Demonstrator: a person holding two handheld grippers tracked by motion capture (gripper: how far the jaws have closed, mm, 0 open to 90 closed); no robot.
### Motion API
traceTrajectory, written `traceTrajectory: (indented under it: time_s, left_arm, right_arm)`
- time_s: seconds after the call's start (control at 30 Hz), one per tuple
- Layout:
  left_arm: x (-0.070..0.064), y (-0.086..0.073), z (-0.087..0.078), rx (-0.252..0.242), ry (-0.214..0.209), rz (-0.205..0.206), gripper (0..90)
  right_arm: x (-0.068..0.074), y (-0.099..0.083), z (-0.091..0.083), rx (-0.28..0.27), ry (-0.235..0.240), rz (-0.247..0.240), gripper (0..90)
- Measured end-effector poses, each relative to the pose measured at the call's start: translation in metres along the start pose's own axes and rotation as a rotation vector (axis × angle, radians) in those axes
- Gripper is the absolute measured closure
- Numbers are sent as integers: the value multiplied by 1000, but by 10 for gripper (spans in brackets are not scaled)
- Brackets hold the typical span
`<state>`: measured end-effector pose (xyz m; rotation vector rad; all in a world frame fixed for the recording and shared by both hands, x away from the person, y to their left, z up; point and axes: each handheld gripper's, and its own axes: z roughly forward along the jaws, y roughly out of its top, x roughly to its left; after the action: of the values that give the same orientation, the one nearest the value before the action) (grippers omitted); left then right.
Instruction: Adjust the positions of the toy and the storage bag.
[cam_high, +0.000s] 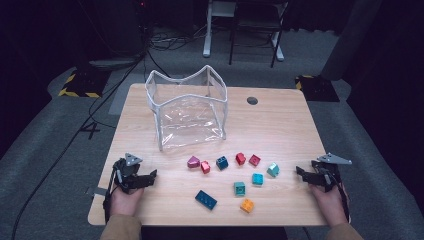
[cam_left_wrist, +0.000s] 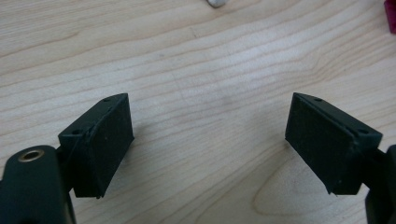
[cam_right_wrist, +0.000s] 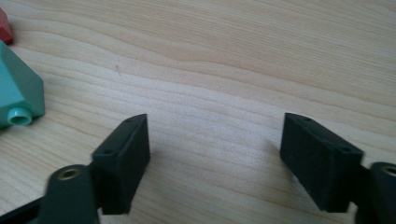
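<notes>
Left gripper (cam_high: 150, 176) is resting at the table's (cam_high: 280, 120) near left edge, jaws standing wide apart with bare wood between them. The clear pouch (cam_high: 187, 107) is standing open-topped beyond it, toward the far side. The blocks are lying scattered between the two hands: magenta block (cam_high: 193, 161) nearest the left gripper, the long dark blue brick (cam_high: 206, 199) lying aslant toward the front edge, the pale teal block (cam_high: 272, 169) nearest the right. Right gripper (cam_high: 301, 172) is sitting at the near right edge, jaws likewise spread and holding nothing. Judged nearer its first target: the right hand. The right gripper view is showing the pale teal block (cam_right_wrist: 16, 95) close off the left jaw, stud facing the camera, a detail too small to read from the high view.
</notes>
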<state>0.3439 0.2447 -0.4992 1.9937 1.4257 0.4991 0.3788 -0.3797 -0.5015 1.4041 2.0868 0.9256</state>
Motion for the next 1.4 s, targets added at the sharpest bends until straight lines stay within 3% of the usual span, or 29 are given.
traceTrajectory:
  time_s: [0.07,0.17,0.2,0.33,0.53,0.63,0.77,0.83,1.07,1.23,1.4]
  left_arm:
    - [0,1,-2,-6,0,0,158]
    - [-2,7,-9,-30,4,8,160]
    - [-4,9,-11,-36,5,13,164]
    - [-6,13,-14,-34,4,20,165]
    - [-11,23,-21,-57,-7,1,178]
    - [-12,36,-26,-84,-28,27,267]
    - [-11,52,-27,-104,-16,26,271]
    - [-10,68,-26,-125,-5,35,317]
    - [-7,96,-13,-137,34,33,381]
    - [-2,107,-11,-152,25,22,377]
    - [1,117,-12,-149,9,46,367]
  right_arm:
    - [0,3,-2,23,2,-2,411]
    - [0,6,-4,48,15,0,459]
    - [1,8,-5,50,43,9,478]
    - [6,12,-9,49,72,1,483]
    - [22,29,-17,4,113,-48,495]
    - [34,40,-21,-12,138,-91,499]
    - [41,47,-21,-13,153,-114,499]
    - [47,55,-20,-15,166,-140,506]
    - [63,77,-13,-18,207,-186,519]
    - [77,99,-4,-21,239,-225,517]
    - [84,123,6,-37,303,-246,513]
